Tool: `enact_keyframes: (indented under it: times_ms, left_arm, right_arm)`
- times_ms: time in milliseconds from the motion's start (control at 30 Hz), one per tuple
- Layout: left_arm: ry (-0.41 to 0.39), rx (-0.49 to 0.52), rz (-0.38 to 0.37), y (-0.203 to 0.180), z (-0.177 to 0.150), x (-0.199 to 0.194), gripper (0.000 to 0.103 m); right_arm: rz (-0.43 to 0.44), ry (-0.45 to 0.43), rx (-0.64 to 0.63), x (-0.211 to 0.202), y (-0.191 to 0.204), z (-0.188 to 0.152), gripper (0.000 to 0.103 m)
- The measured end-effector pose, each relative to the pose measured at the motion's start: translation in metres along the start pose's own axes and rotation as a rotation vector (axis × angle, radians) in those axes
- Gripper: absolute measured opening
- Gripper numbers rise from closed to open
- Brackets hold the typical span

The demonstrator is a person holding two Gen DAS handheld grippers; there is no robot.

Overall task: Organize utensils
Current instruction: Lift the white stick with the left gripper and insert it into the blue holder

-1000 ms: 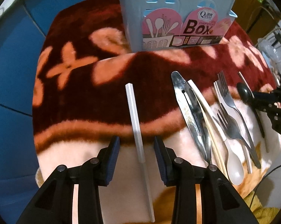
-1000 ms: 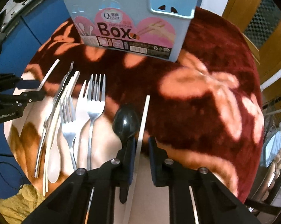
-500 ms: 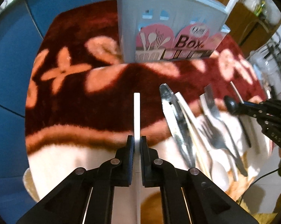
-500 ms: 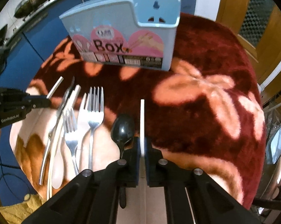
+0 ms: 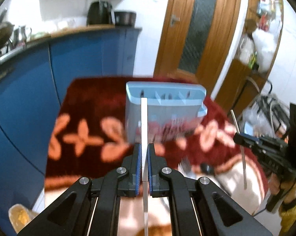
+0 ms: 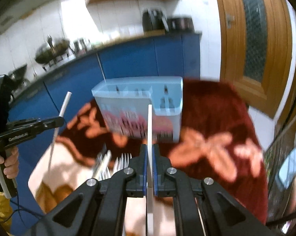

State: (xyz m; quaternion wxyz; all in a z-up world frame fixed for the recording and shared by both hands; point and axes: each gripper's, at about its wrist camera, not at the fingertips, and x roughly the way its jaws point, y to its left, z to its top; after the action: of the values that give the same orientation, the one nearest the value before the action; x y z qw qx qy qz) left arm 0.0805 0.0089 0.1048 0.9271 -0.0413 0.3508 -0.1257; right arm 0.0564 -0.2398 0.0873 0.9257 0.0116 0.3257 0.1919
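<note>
Each white stick is raised off the bench, its long axis pointing far toward the blue box (image 5: 164, 106). Left tongs (image 5: 144, 153) clamp one stick (image 5: 144, 122) before the box's left compartment; right tongs (image 6: 150, 153) clamp the other stick (image 6: 150, 123) before its right end. Forks (image 6: 124, 159) lie below.

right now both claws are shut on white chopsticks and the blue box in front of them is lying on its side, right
Not quite. The box stands upright on the red blanket, its open top showing dividers in both wrist views. The rest holds: the left claw is shut on a white chopstick, and the right claw on another chopstick.
</note>
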Motion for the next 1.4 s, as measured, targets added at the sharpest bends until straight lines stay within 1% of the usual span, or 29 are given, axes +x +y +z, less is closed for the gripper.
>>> enact_keyframes:
  times_ms: [67,167,300,433,533,633,733,867,1000,1067,1267,1400]
  left_arm:
    - [-0.037,-0.015,-0.006,0.001,0.012,0.000,0.006]
    - [-0.094,-0.038,-0.020,0.000,0.032,0.011,0.006]
    - [-0.182,-0.050,-0.018,-0.003,0.059,0.017,0.006]
    - [-0.300,-0.018,0.026,-0.010,0.087,0.021,0.006]
    - [-0.367,-0.039,0.032,-0.010,0.104,0.027,0.006]
    - [-0.442,-0.045,0.055,-0.010,0.113,0.035,0.006]
    - [-0.490,-0.032,0.088,-0.012,0.113,0.050,0.006]
    - [-0.509,-0.037,0.100,-0.008,0.100,0.071,0.006]
    - [-0.513,-0.038,0.121,-0.006,0.087,0.089,0.006]
    - [-0.503,-0.035,0.141,-0.005,0.081,0.096,0.006]
    - [-0.471,-0.018,0.138,-0.003,0.067,0.100,0.006]
    - [-0.431,-0.010,0.132,-0.004,0.061,0.103,0.006]
  right_arm:
    - [0.008,-0.072,0.004,-0.006,0.001,0.012,0.006]
    - [0.018,-0.138,0.020,0.000,0.005,0.030,0.006]
    - [0.034,-0.217,0.044,0.008,-0.001,0.056,0.006]
    - [0.021,-0.287,0.034,0.020,-0.006,0.078,0.006]
    - [0.020,-0.328,0.038,0.033,-0.011,0.095,0.006]
    - [0.011,-0.375,0.026,0.048,-0.014,0.108,0.006]
    - [-0.001,-0.397,0.021,0.063,-0.015,0.113,0.006]
    - [-0.013,-0.406,0.019,0.090,-0.019,0.111,0.006]
    - [-0.045,-0.425,-0.023,0.104,-0.017,0.104,0.006]
    - [-0.061,-0.426,-0.040,0.110,-0.015,0.101,0.006]
    - [-0.071,-0.398,-0.064,0.113,-0.011,0.091,0.006]
    - [-0.078,-0.371,-0.077,0.110,-0.008,0.086,0.006]
